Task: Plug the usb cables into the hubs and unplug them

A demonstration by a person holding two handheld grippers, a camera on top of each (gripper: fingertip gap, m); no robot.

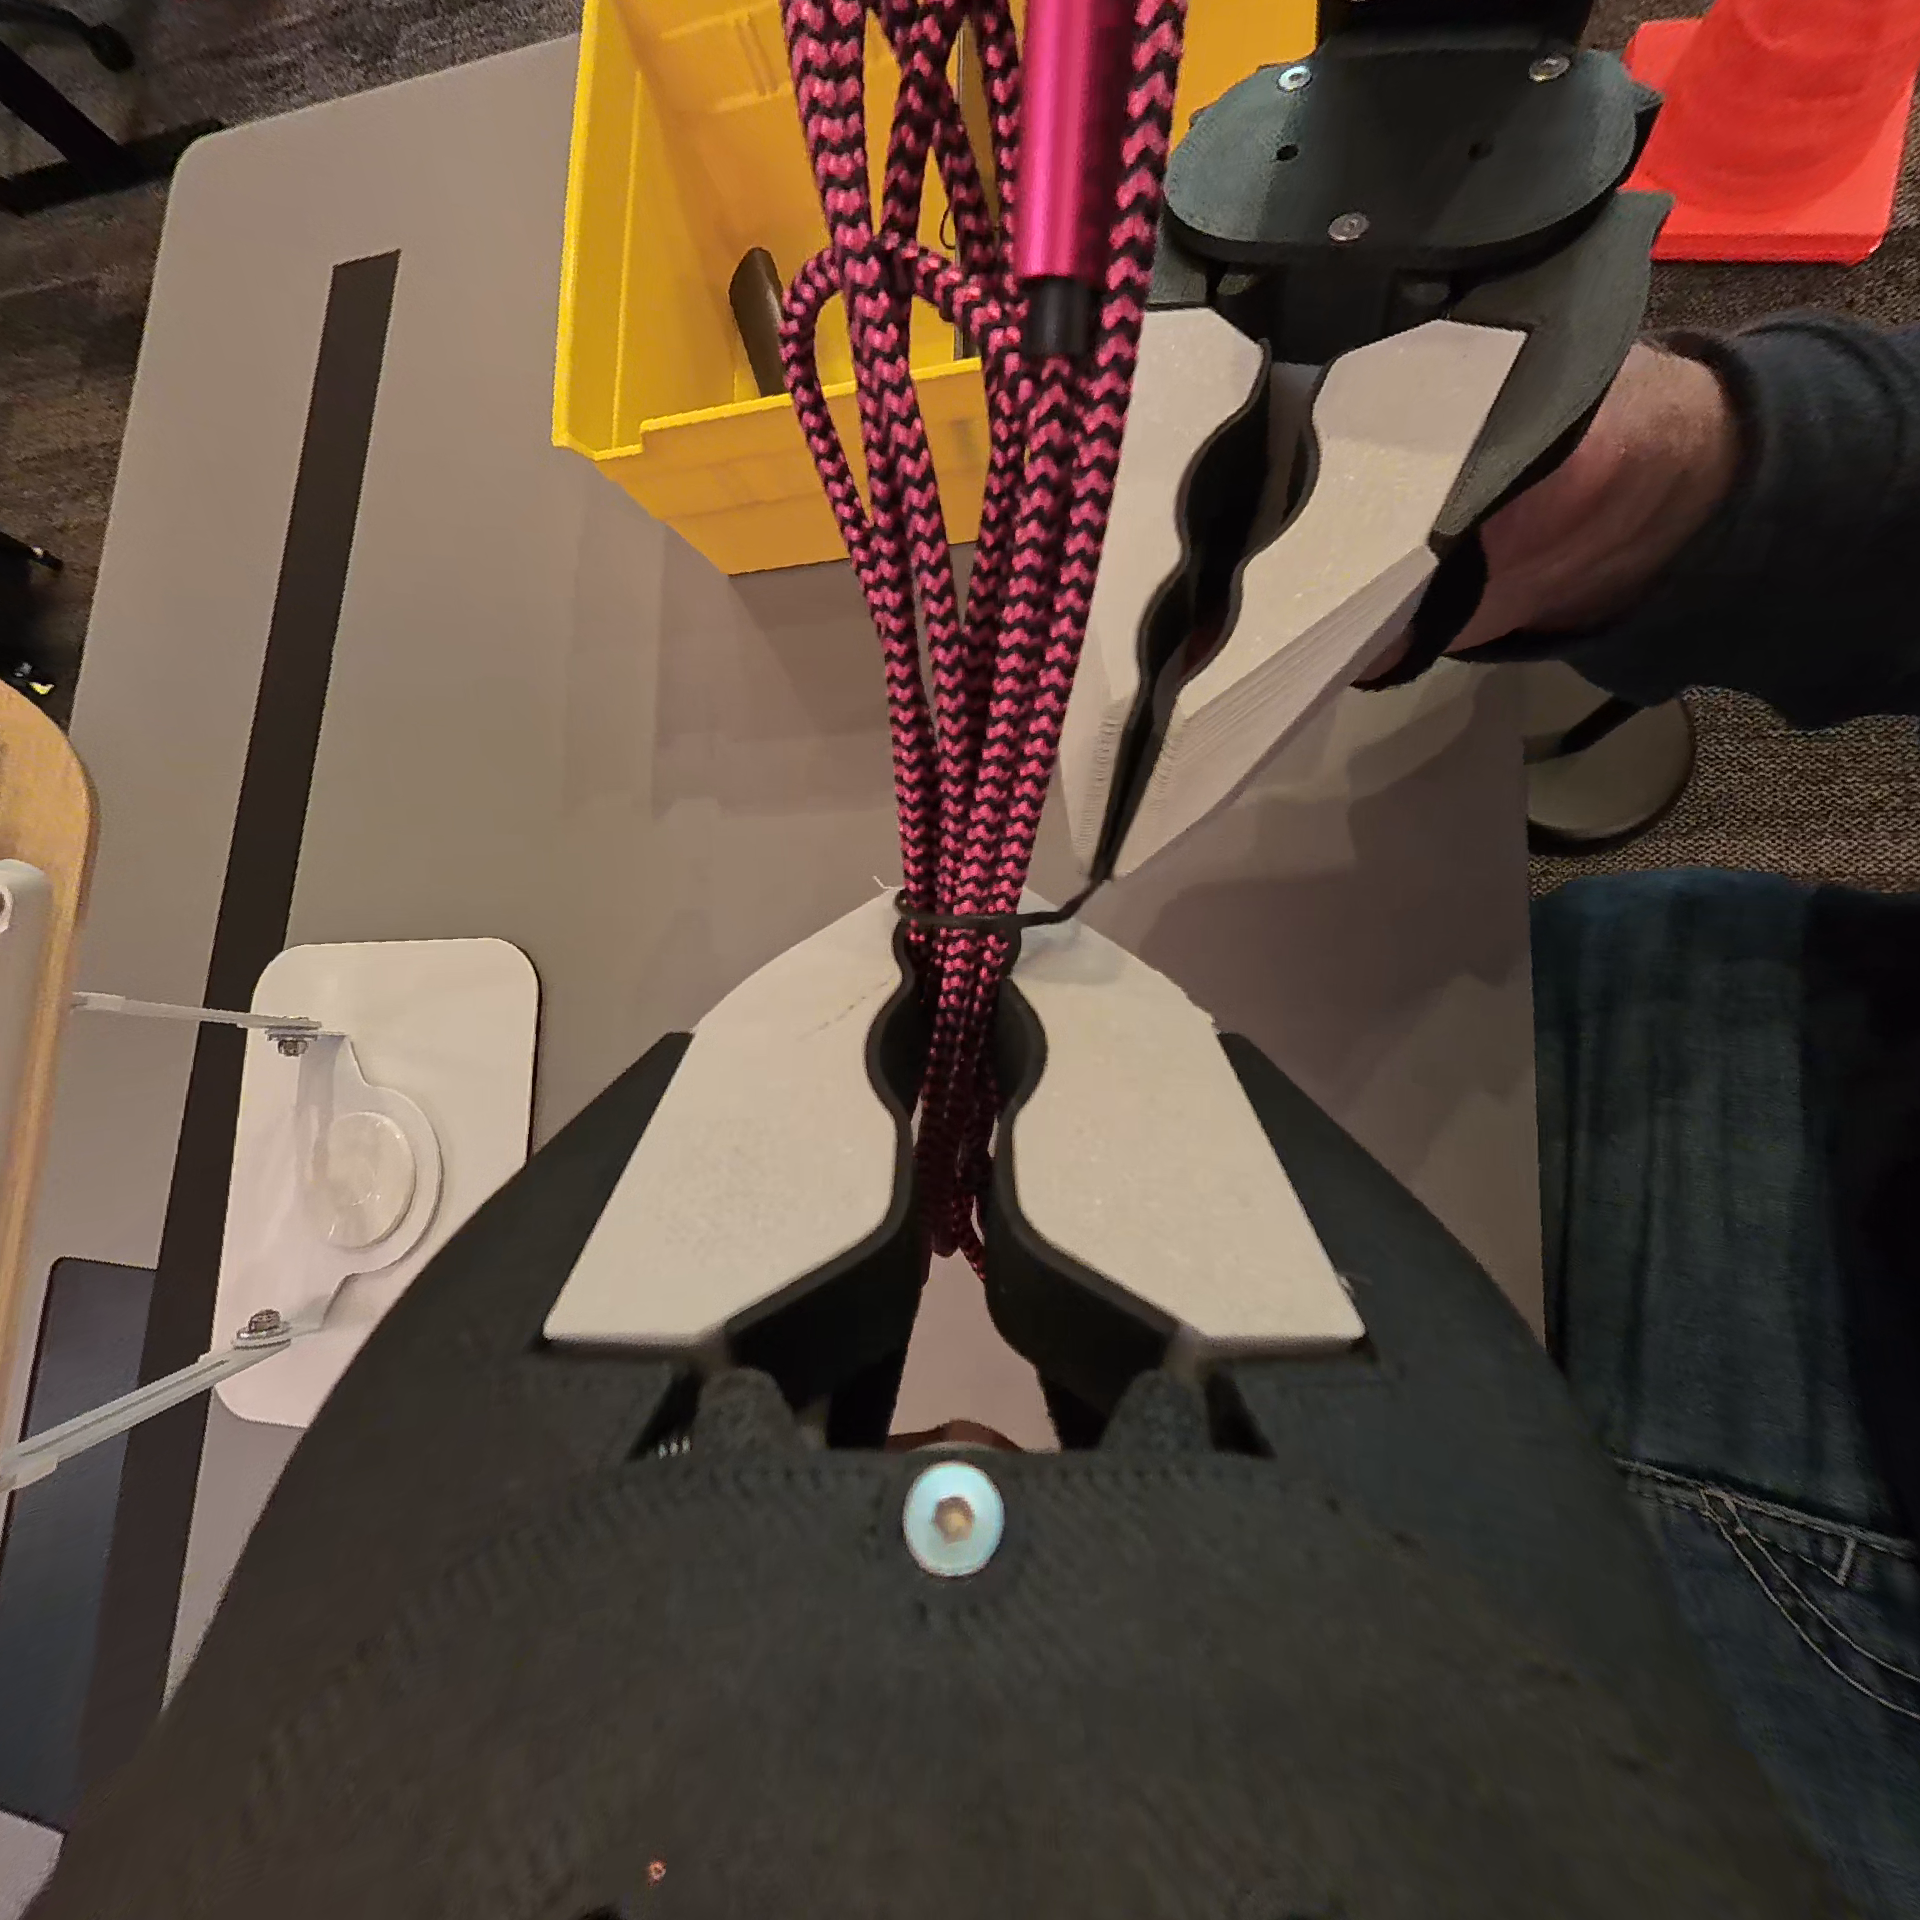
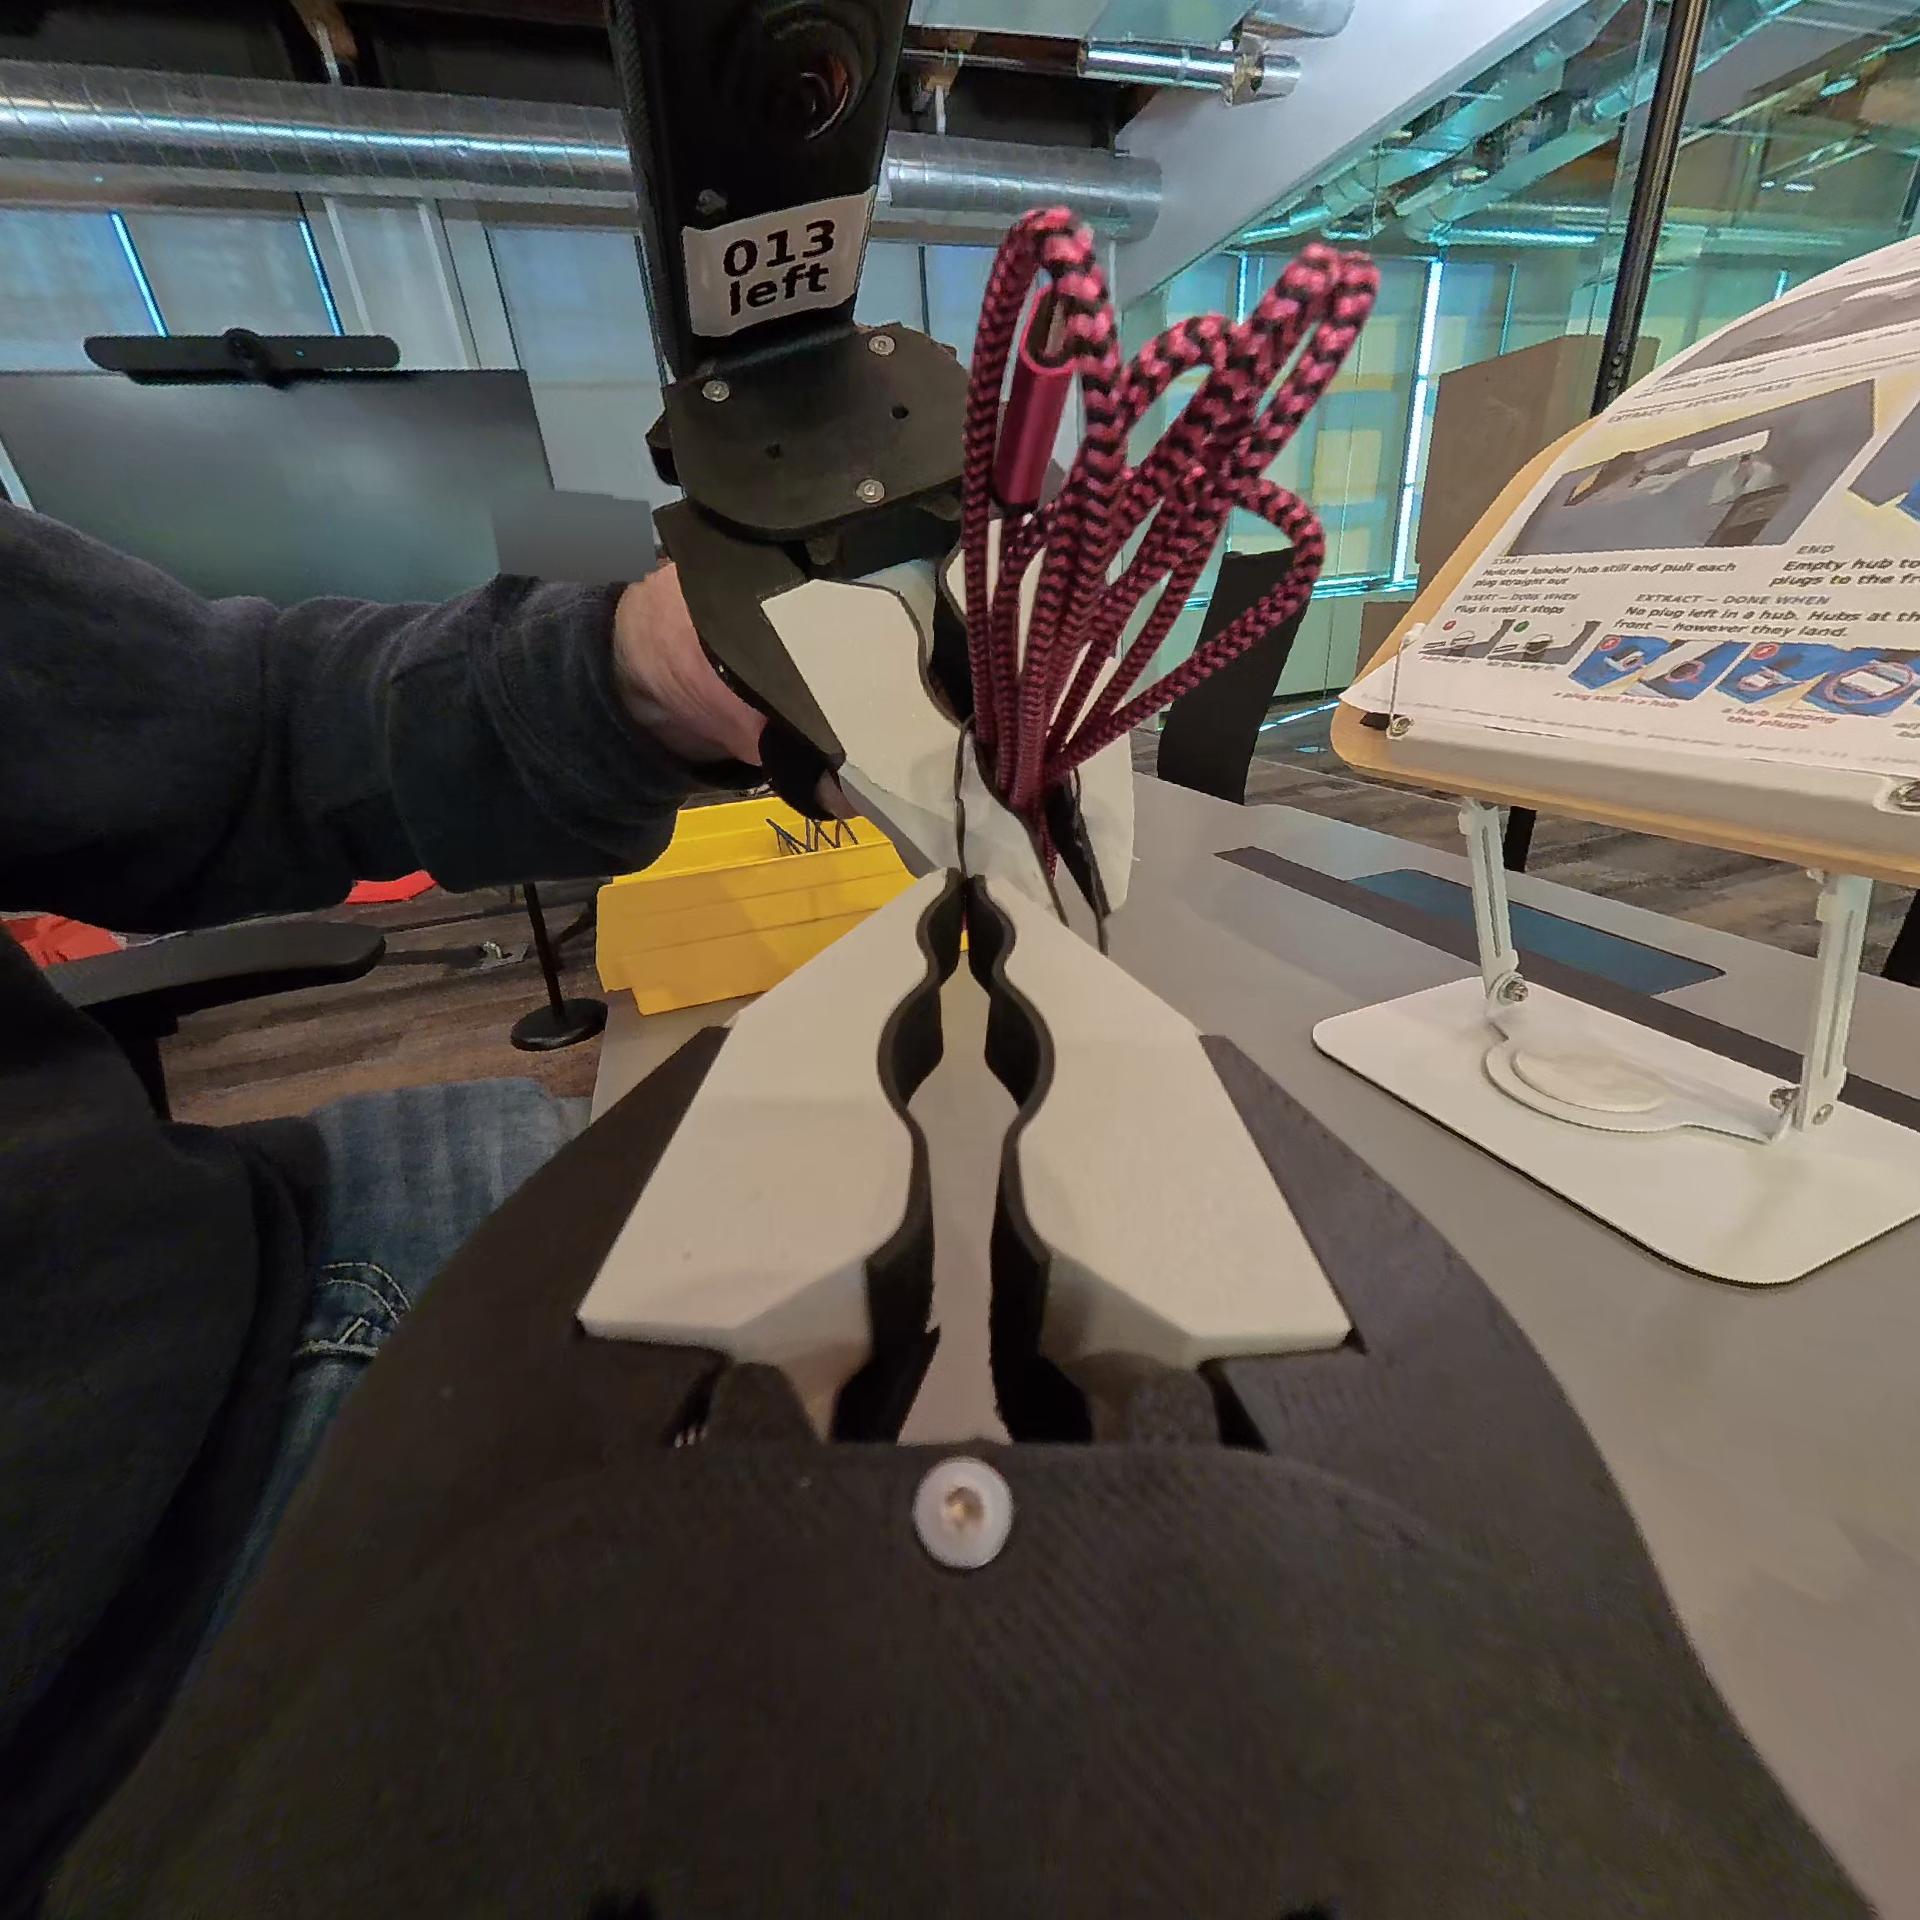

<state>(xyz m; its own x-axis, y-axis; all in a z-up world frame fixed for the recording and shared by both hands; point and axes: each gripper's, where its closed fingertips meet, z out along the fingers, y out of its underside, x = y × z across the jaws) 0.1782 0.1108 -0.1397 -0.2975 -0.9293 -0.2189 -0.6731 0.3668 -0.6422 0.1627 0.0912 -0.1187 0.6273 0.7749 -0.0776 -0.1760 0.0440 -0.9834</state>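
Note:
A bundled pink-and-black braided USB cable [image 1: 977, 582] with a pink metal plug [image 1: 1070, 156] stands upright between the jaws of my left gripper [image 1: 956, 935], which is shut on it. A thin black tie [image 1: 961, 920] wraps the bundle at the fingertips. My right gripper [image 1: 1101, 868] comes in from the upper right, shut on the tie's loose end. In the right wrist view, my right gripper [image 2: 961, 883] pinches the thin tie wire [image 2: 964, 769] just below my left gripper [image 2: 1023, 821]. The cable loops [image 2: 1143, 468] rise beside it. No hub is clearly visible.
A yellow bin [image 1: 665, 312] with a dark object inside sits at the far side of the grey table [image 1: 468, 675]; it also shows in the right wrist view [image 2: 748, 914]. A white document stand [image 2: 1558, 1164] holding an instruction sheet stands alongside. An orange cone [image 1: 1766, 135] is on the floor. Only a small space, under 4 cm, lies between the two pairs of fingers.

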